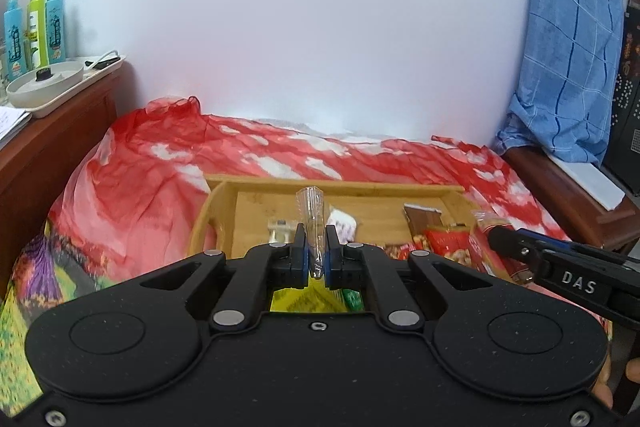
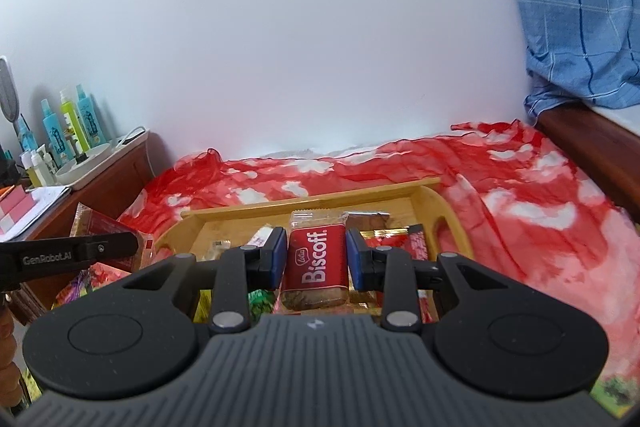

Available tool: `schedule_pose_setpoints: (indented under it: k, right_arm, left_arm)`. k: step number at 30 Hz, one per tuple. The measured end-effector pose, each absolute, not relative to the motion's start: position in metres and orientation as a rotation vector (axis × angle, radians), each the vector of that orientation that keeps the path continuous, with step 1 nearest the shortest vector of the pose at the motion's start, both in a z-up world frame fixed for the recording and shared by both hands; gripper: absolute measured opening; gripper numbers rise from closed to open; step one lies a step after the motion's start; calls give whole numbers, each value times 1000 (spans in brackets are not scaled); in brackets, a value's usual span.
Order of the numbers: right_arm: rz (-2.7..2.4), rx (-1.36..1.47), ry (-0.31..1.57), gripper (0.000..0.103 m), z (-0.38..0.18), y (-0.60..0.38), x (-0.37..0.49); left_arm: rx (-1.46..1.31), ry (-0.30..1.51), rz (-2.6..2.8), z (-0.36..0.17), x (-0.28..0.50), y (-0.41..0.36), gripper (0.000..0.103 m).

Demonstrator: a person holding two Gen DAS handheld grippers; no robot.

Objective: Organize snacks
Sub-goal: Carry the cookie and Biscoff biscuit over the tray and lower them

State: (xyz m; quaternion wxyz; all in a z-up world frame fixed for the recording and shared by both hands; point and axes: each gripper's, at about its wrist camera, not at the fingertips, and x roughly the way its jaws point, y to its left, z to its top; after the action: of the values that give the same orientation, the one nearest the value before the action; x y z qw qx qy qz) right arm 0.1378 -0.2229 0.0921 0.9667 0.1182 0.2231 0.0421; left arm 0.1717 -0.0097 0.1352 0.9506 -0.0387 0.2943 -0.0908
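Observation:
A bamboo tray lies on a red and white cloth and holds several snack packets. My left gripper is shut on the clear crimped end of a snack wrapper, held upright above the tray's near side. My right gripper is shut on a red Biscoff biscuit packet, held above the same tray. The right gripper's finger also shows in the left wrist view over red snack packets. The left gripper's finger shows at the left of the right wrist view.
A wooden side cabinet at the left carries bottles and a white tray. A blue checked cloth hangs over a wooden frame at the right. A red snack box lies left of the bamboo tray. A white wall stands behind.

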Motion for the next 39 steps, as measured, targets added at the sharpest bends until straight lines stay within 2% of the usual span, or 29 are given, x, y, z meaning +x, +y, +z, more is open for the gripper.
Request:
schedule_pose_setpoints:
  k: [10,18,30,39]
  right_arm:
    - [101,198,476,37,100,-213,187]
    - [126,234,547,37,100,-217,235]
    - [112,251,653,37,68,-211,282]
    - [110,202,684,37,53,-199,300]
  left_arm:
    - [-97,628,-241,138,222,-12,6]
    - [-227,696,-270,136,280,5,6]
    - [-425,808,-259,90,327,17,6]
    - [-440,826,-228,67,344,4,6]
